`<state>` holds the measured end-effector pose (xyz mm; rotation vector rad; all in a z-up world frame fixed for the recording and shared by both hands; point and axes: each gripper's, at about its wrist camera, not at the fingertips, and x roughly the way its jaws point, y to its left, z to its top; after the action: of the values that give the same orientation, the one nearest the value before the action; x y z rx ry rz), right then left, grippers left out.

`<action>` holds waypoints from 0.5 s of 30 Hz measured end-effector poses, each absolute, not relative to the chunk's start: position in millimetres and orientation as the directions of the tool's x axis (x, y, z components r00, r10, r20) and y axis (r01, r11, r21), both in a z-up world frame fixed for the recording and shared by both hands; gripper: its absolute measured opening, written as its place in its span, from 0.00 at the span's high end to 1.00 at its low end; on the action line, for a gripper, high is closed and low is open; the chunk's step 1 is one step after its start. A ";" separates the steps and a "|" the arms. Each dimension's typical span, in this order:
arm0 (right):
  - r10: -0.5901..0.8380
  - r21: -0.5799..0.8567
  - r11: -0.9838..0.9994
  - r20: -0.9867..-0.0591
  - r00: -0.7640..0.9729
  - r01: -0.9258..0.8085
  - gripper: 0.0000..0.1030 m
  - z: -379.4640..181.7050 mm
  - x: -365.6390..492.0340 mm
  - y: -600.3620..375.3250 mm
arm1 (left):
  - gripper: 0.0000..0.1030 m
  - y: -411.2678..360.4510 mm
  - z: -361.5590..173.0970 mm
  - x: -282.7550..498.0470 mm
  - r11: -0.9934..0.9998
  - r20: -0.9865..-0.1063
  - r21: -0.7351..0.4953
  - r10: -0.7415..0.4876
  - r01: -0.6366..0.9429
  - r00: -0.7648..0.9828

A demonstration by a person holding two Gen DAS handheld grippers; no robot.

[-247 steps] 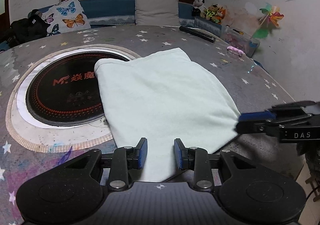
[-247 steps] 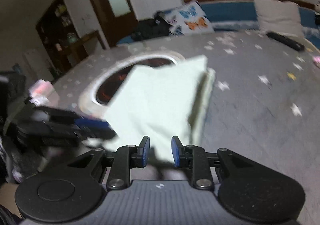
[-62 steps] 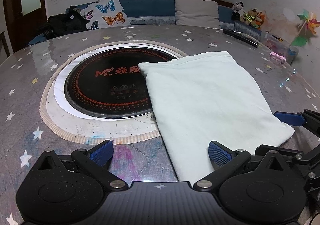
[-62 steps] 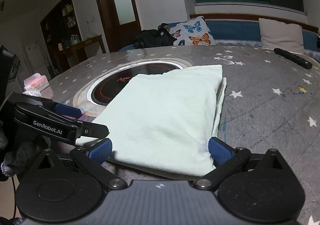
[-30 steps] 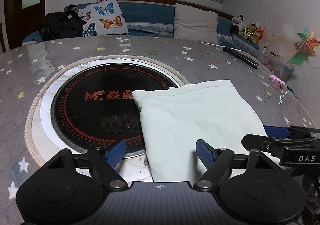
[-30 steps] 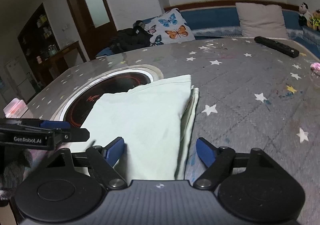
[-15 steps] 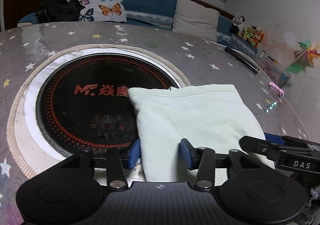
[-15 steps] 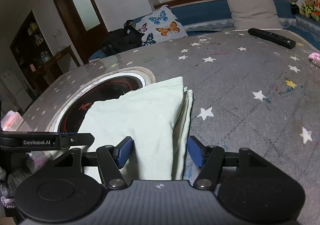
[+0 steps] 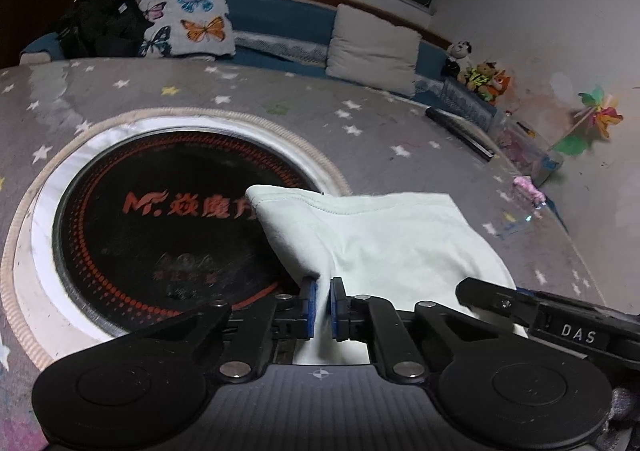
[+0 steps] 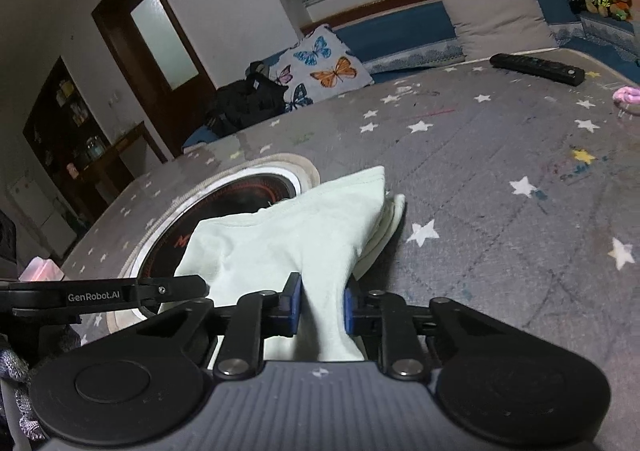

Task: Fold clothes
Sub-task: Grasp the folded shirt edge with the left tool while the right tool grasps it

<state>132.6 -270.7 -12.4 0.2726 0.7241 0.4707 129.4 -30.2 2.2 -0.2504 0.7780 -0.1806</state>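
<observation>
Left wrist view alone shows pinwheel (image 9: 596,119), left gripper (image 9: 322,305) clamping pale cloth (image 9: 384,243); right gripper (image 10: 320,309) fingers closing on it

garment (image 9: 392,243) near edge hidden behind left tool (image 9: 322,305); right tool (image 9: 560,315) body cut off at frame edge.

My left gripper (image 9: 322,305) points down at the worktop (image 9: 380,119), its blue pads nearly together and pinching the near left corner of the pale folded cloth (image 9: 384,243). My right gripper (image 10: 320,309) sits just beside it, tilted down the same way, its jaws closing with a thicker bunch of the cloth's near right corner between the pads. Each gripper's black finger shows at the edge of the other's view
</observation>
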 end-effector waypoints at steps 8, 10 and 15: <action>0.463 0.367 0.881 -0.535 0.707 -0.298 0.83 9.1 119.7 -295.3 | 0.93 -65.6 25.0 135.0 0.951 -0.642 -0.270 -0.293 0.149 0.709; 0.448 0.356 0.888 -0.527 0.722 -0.291 0.83 14.8 117.3 -303.6 | 0.94 -77.1 30.2 139.0 0.949 -0.636 -0.265 -0.304 0.169 0.709; 0.405 0.330 0.907 -0.511 0.758 -0.263 0.83 29.1 115.4 -326.1 | 0.94 -104.8 41.1 149.0 0.942 -0.621 -0.256 -0.331 0.216 0.710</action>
<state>115.4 -326.1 29.1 0.2450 0.6107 0.3679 149.0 -104.8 41.1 -0.1690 0.7204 -0.3053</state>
